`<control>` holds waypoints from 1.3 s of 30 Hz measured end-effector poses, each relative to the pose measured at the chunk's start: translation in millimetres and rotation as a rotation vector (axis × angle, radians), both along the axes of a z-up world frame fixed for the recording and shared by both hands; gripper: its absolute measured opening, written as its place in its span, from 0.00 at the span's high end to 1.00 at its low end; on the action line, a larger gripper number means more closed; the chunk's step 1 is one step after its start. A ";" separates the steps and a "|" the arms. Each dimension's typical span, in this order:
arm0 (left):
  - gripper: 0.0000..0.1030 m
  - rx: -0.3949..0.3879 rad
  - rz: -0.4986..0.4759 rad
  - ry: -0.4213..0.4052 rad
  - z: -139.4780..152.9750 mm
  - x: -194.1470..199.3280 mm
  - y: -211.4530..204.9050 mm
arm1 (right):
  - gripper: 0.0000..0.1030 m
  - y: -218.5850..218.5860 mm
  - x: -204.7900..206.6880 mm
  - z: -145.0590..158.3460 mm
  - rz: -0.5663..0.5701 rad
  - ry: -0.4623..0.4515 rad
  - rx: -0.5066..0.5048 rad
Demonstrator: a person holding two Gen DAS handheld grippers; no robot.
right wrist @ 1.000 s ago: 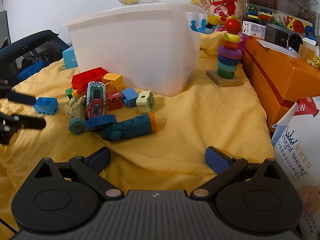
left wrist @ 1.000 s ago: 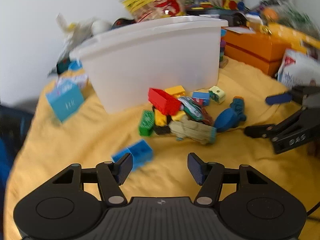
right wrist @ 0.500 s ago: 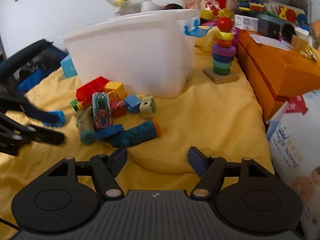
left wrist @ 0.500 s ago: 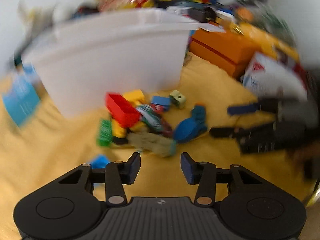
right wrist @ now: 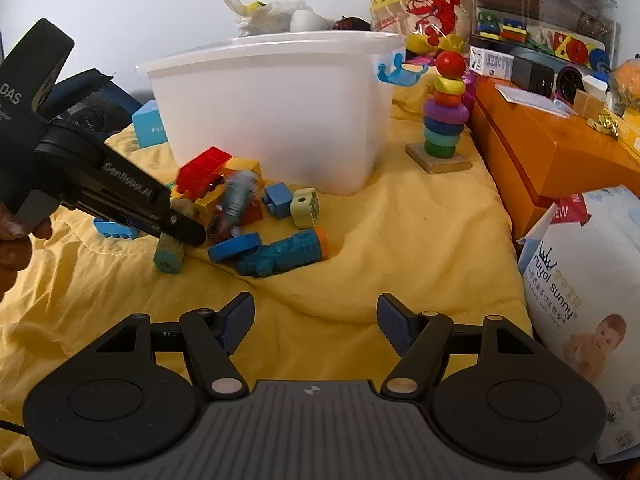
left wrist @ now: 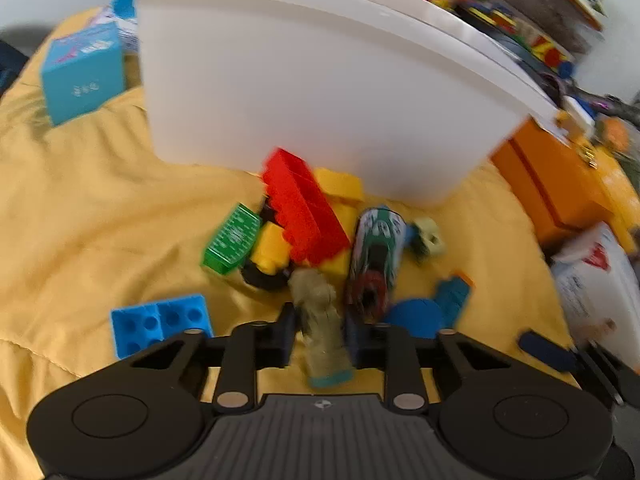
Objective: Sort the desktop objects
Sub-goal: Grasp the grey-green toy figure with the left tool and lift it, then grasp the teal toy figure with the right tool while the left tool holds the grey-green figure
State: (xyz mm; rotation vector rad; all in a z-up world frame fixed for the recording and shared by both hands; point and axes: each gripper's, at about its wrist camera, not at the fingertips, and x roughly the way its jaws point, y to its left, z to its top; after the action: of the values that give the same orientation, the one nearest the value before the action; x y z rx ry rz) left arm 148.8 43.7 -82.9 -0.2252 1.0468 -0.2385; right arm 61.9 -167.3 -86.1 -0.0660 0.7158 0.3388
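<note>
A pile of toys lies on the yellow cloth (right wrist: 420, 240) in front of a white plastic bin (left wrist: 320, 80) (right wrist: 272, 112). My left gripper (left wrist: 320, 332) is shut on a tan cylindrical toy (left wrist: 316, 292) with a teal end (right wrist: 170, 254), at the near edge of the pile. Behind it lie a red brick (left wrist: 300, 208), a green brick (left wrist: 232, 240), a toy car (left wrist: 376, 248) and a blue brick (left wrist: 160, 324) to the left. My right gripper (right wrist: 316, 320) stands open over bare cloth, short of a teal toy (right wrist: 280, 256) and a blue disc (right wrist: 234, 246).
A ring stacker (right wrist: 444, 120) stands right of the bin. An orange box (right wrist: 560, 152) and a white package (right wrist: 584, 300) line the right side. A teal box (left wrist: 80, 72) sits left of the bin. A hand (right wrist: 12, 236) holds the left gripper's handle.
My left gripper moved forward into the pile and its fingers narrowed onto the tan toy. The right gripper's fingers drew somewhat closer but stay open. The toy car looks blurred.
</note>
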 end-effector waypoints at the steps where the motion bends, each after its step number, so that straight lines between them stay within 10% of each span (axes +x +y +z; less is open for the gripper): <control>1: 0.78 0.000 -0.017 0.001 1.6 -3.6 1.3 | 0.31 -0.5 0.1 0.7 0.000 -0.002 0.002; 15: 0.74 0.327 -0.264 -0.092 7.6 -73.3 7.8 | 0.29 -1.6 3.9 5.2 -0.019 0.006 0.018; 18: 0.47 0.354 -0.301 -0.126 8.7 -76.5 -2.6 | 0.31 -6.3 13.9 10.7 -0.056 0.043 0.101; 22: 0.40 0.439 -0.320 -0.187 5.9 -87.6 -12.4 | 0.47 -8.1 39.5 9.3 -0.132 0.189 0.248; 27: 0.35 0.397 -0.285 -0.194 3.2 -91.3 -9.0 | 0.59 3.5 69.1 1.8 -0.202 0.280 0.309; 33: 0.34 0.162 -0.157 -0.111 3.0 -80.0 19.6 | 0.72 30.7 83.4 -1.3 -0.117 0.242 0.184; 39: 0.34 0.237 -0.230 -0.116 1.9 -82.9 7.3 | 0.75 40.0 49.6 22.5 0.040 0.103 -0.004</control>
State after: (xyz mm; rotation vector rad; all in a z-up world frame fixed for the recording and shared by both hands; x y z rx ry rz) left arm 65.9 51.0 -81.0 0.1227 0.9759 -0.3278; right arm 111.5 -127.3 -63.5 -0.0671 0.8183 0.3810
